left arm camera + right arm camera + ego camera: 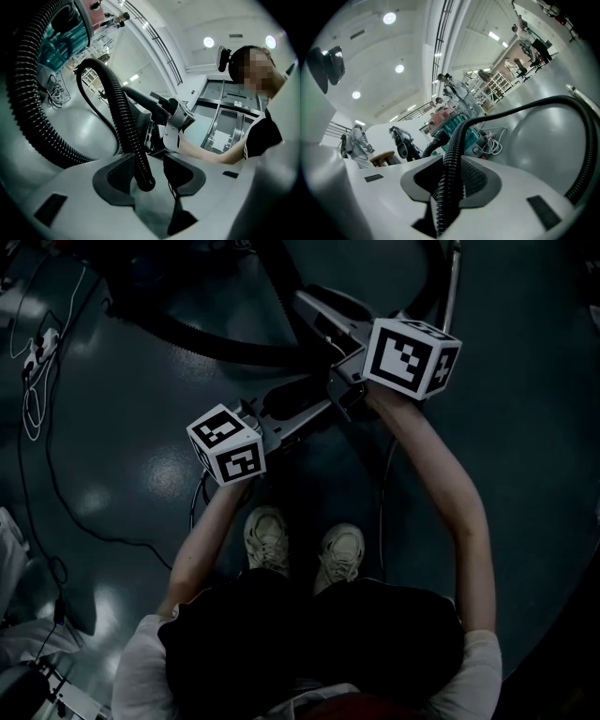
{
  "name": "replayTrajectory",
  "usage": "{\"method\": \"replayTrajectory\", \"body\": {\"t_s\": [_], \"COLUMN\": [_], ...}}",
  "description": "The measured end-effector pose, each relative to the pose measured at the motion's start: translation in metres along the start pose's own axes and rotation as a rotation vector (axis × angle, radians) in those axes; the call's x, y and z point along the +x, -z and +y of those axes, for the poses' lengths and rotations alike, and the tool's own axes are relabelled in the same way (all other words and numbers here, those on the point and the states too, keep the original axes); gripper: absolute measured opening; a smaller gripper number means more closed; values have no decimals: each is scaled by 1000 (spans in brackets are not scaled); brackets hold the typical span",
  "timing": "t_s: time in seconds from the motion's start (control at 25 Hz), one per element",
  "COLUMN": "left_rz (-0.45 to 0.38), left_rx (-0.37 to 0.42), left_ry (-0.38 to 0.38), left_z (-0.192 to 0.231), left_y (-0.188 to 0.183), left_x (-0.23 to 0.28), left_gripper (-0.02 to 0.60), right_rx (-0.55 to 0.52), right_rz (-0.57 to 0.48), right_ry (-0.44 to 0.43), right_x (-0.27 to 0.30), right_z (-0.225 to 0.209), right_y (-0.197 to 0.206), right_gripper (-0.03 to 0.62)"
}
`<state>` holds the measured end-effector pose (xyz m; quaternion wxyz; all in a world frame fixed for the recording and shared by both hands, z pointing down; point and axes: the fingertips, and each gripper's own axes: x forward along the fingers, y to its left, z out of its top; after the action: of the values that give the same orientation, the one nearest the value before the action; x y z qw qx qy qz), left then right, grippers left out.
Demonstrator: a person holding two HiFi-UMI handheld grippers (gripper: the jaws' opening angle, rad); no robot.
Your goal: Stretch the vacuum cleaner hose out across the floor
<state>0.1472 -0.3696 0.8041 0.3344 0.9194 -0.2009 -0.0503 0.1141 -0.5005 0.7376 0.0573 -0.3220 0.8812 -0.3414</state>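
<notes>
The black ribbed vacuum hose (pixel 216 343) curves across the dark floor ahead of the person's feet. My left gripper (pixel 314 401) points up and right. In the left gripper view the hose (pixel 126 122) rises from between its jaws, and the gripper (pixel 149 176) is shut on it, the hose lying against the left pad. My right gripper (pixel 321 313) is higher and further out. It (pixel 449 187) is shut on the hose (pixel 452 159), which fills the gap between its pads and runs on toward the teal and red vacuum cleaner (pixel 457 123). The cleaner (pixel 61 33) also shows in the left gripper view.
Thin cables (pixel 37 371) trail over the floor at the left. A slim metal tube (pixel 453 282) lies at the top right by another loop of hose. The person's shoes (pixel 267 540) are just behind the grippers. Stands and equipment (pixel 401 143) are far off.
</notes>
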Motion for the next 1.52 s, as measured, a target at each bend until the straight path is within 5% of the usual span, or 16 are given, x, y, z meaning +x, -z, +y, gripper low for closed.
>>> {"method": "replayTrajectory", "body": {"t_s": [0.04, 0.16, 0.24, 0.32, 0.44, 0.56, 0.72, 0.96, 1.04, 1.16, 1.52], "left_rz": [12, 44, -19, -60, -36, -16, 61, 73, 83, 100, 113], "left_rx": [6, -21, -127, -179, -119, -149, -194, -225, -216, -216, -262], "left_ry": [-20, -122, -110, -98, -122, -145, -205, -227, -220, -241, -234], "left_z": [1, 20, 29, 32, 33, 37, 46, 52, 51, 56, 56], "left_y": [1, 16, 19, 16, 13, 18, 44, 55, 55, 58, 69], "left_x": [-1, -7, -11, -13, -13, -18, -27, -21, -14, -11, -12], "left_gripper": [190, 192, 192, 190, 191, 192, 192, 262, 264, 265, 265], "right_rx": [2, 93, 88, -50, -133, -143, -366, -504, -609, -667, -617], "right_rz": [-35, -91, 36, 233, 396, 481, 747, 984, 1058, 1115, 1152], "right_ry": [16, -36, -105, -150, -182, -187, -71, -128, -97, -68, -101], "right_x": [-1, -5, -5, -10, -25, -36, -66, -100, -107, -104, -98], "right_z": [-3, -12, -13, -12, -17, -28, -54, -51, -60, -72, -82], "right_y": [-6, -23, -9, 22, 62, 87, 136, 170, 179, 196, 205], "right_gripper": [43, 9, 9, 9, 11, 12, 54, 57, 118, 141, 143]}}
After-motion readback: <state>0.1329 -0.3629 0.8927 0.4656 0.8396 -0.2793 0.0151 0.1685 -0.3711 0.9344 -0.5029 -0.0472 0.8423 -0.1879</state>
